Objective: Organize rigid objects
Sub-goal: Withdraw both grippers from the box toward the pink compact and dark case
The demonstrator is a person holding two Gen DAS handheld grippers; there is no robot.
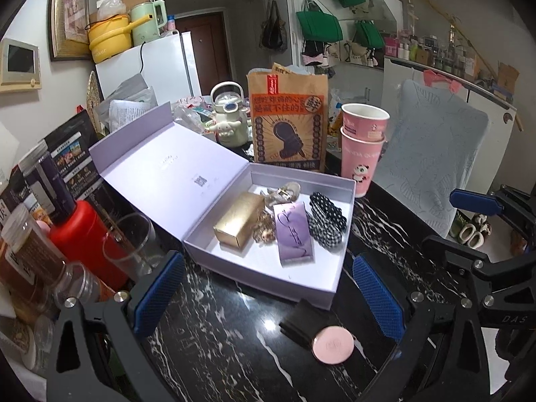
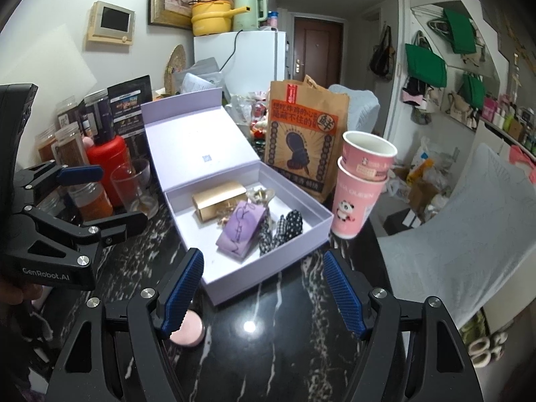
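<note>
Lavender gift box (image 1: 268,268) sits open on the black marble counter (image 1: 234,351), lid flipped back toward the left, right in front of both claws. Inside it there's a gold box (image 1: 239,219) on the left, a purple pouch (image 1: 293,234) with dark scribbly writing in the middle, a black-and-white dotted and checked fabric thing (image 1: 326,217) on the right, plus some small gold trinkets tucked behind, too small to make out. A round pink compact (image 1: 332,344) lies on the counter just in front of the box, touching a small black block (image 1: 303,318). Left claw (image 1: 268,296) has its blue pads spread wide and nothing between them, hovering over the counter with the compact near its right pad. Right claw (image 2: 264,293) is also wide open and empty; from its view the compact (image 2: 189,331) peeks out from under its left pad. Behind the box stand a printed brown paper bag (image 1: 289,124) and two stacked pink paper cups (image 1: 361,147), and off to the left a red bottle (image 1: 83,231), a clear glass (image 1: 130,244) and some jars.
</note>
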